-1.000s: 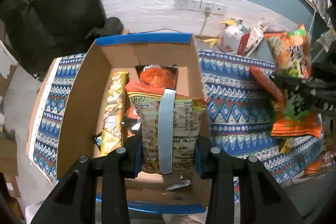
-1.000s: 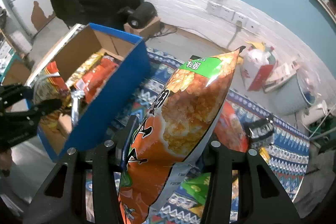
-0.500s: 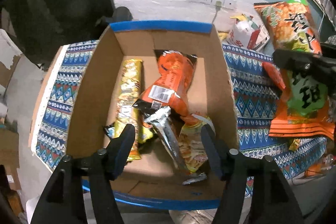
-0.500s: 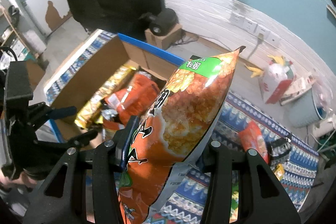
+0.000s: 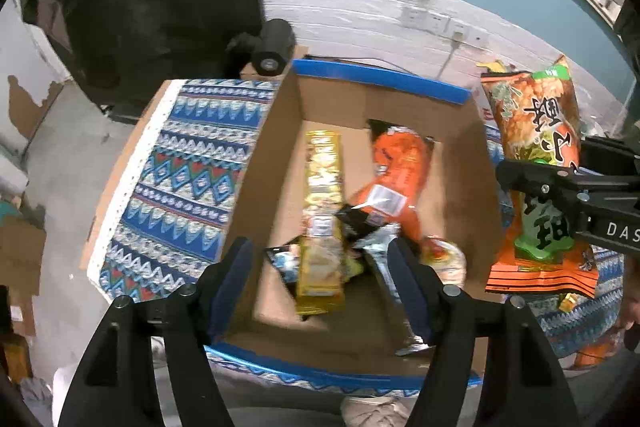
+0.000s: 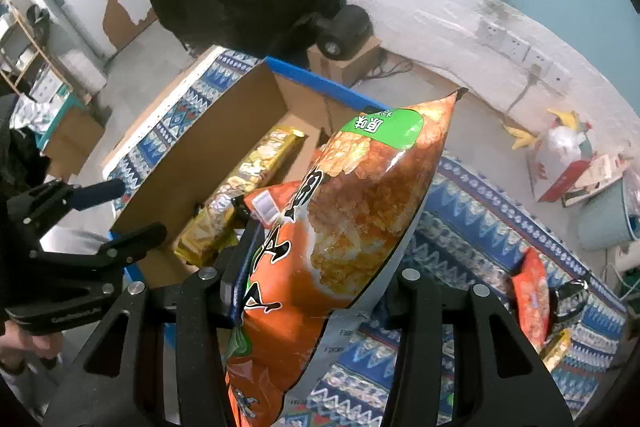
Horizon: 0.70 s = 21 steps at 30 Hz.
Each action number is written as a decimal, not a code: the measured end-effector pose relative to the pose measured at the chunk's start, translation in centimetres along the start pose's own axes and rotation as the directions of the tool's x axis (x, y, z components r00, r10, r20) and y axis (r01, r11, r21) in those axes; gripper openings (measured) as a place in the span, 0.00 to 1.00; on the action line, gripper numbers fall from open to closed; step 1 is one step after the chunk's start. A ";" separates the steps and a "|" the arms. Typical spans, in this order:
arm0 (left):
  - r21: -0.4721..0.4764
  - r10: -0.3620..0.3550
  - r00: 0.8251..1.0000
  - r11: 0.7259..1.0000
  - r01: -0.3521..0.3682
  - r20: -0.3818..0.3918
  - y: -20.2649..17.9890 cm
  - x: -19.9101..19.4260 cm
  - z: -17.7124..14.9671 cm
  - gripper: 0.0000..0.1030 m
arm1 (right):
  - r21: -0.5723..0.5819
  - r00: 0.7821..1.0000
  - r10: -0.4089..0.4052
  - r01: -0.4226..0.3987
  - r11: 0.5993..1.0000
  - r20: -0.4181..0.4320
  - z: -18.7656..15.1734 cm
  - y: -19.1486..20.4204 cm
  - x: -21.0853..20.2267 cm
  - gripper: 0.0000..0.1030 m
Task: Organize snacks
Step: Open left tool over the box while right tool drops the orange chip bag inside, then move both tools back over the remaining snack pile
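Note:
A cardboard box with blue-taped rims [image 5: 264, 163] [image 6: 188, 163] stands on a patterned cloth and holds several snack packs, among them a long yellow pack [image 5: 322, 199] [image 6: 248, 179] and an orange pack [image 5: 400, 167]. My left gripper [image 5: 322, 279] is open and empty above the box's near end; it also shows in the right wrist view [image 6: 116, 211]. My right gripper [image 6: 316, 267] is shut on a large orange chip bag with a green label [image 6: 360, 207] [image 5: 536, 147] and holds it upright beside the box's right wall.
The patterned cloth [image 5: 180, 179] [image 6: 480, 227] covers the table. Another orange snack pack [image 6: 530, 295] and a small yellow one [image 6: 556, 347] lie on the cloth at the right. A black cylinder on a small carton [image 6: 344, 27] stands behind the box. A pale bucket [image 6: 608, 219] stands far right.
My left gripper has let go of the taped snack pack, which now lies in the box, and drawn back leftward. My right gripper has carried the orange chip bag closer to the box.

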<state>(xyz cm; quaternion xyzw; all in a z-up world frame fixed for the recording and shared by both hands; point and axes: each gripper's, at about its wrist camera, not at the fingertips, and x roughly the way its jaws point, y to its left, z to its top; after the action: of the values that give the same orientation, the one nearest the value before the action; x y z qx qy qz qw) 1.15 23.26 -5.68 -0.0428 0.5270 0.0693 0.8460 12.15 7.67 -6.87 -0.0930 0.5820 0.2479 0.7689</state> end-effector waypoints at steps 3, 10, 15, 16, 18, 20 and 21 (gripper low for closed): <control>-0.039 0.004 1.000 0.999 -0.005 -0.018 1.2 0.6 -0.1 0.69 | -0.012 1.000 -0.025 0.025 1.000 -0.015 0.5 0.7 1.0 0.45; -0.070 -0.005 1.000 0.998 0.004 -0.010 2.0 0.5 0.1 0.69 | -0.042 0.997 -0.065 0.063 0.997 -0.051 1.2 2.8 2.6 0.63; -0.071 -0.011 1.000 0.997 0.011 -0.009 1.8 0.4 0.0 0.69 | -0.044 0.998 -0.062 0.061 0.997 -0.015 1.2 3.3 1.4 0.77; -0.069 -0.015 1.000 0.998 0.015 -0.007 1.7 0.3 0.0 0.69 | -0.037 0.998 -0.064 0.064 0.997 -0.004 1.1 3.0 1.0 0.77; -0.058 -0.018 1.000 0.998 0.018 -0.001 1.3 0.1 0.0 0.69 | -0.022 0.998 -0.062 0.062 0.998 0.008 1.1 2.5 0.4 0.77; -0.049 -0.022 1.000 0.999 0.023 0.004 0.8 -0.1 0.1 0.69 | -0.006 0.997 -0.068 0.068 0.998 0.021 0.9 1.9 -0.2 0.77; -0.047 -0.028 1.000 0.999 0.028 0.005 0.6 -0.2 0.0 0.69 | 0.001 0.997 -0.072 0.072 0.997 0.026 0.7 1.6 -0.6 0.77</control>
<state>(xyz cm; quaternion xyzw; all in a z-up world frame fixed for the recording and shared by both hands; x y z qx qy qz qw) 1.03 23.83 -5.53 -0.0697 0.5227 0.0699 0.8468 11.82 9.16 -5.91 -0.1107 0.5682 0.2211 0.7848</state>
